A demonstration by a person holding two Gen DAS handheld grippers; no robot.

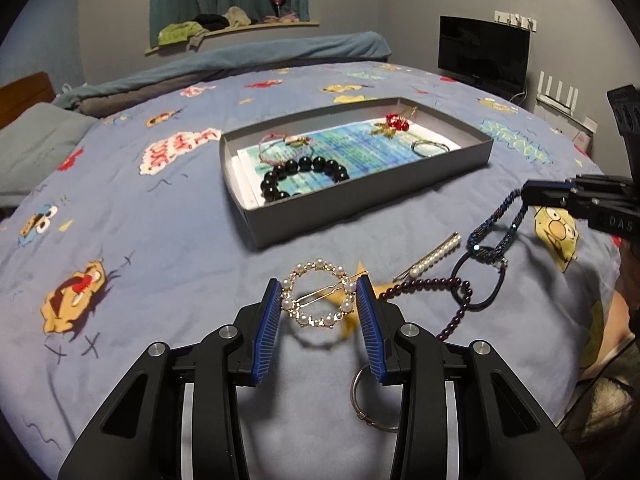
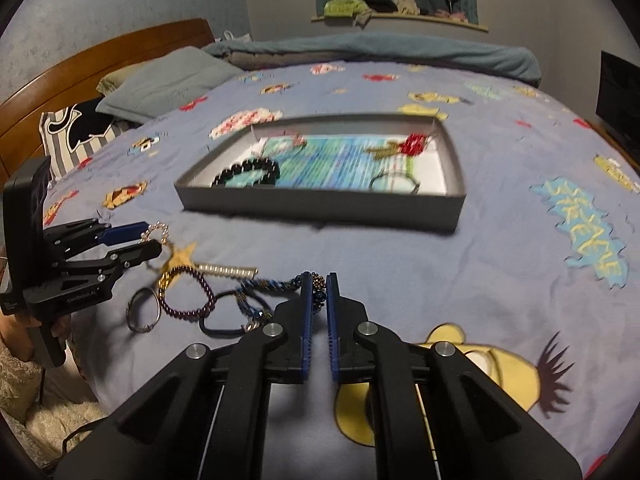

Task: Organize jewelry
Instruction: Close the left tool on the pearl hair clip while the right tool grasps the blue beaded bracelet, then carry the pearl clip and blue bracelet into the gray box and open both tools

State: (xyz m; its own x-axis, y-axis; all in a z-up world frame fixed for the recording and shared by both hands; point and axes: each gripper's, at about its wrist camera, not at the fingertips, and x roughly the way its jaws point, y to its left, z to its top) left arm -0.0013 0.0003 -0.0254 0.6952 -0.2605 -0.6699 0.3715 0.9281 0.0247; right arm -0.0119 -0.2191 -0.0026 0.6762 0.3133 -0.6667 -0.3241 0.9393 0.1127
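Gripping a round gold pearl hair clip [image 1: 318,294], the left claw [image 1: 319,295] lifts it off the bed. The right claw [image 2: 319,289], clamped on a blue beaded bracelet [image 2: 280,284], faces the grey cardboard tray [image 2: 320,210] ahead, likely both pieces' destination.

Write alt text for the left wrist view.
The left gripper holds a round pearl hair clip between its blue pads, lifted above a cartoon-print bedspread. Beyond it sits a grey tray with jewelry, including a black bead bracelet; at right, the right gripper lifts a blue beaded strand.
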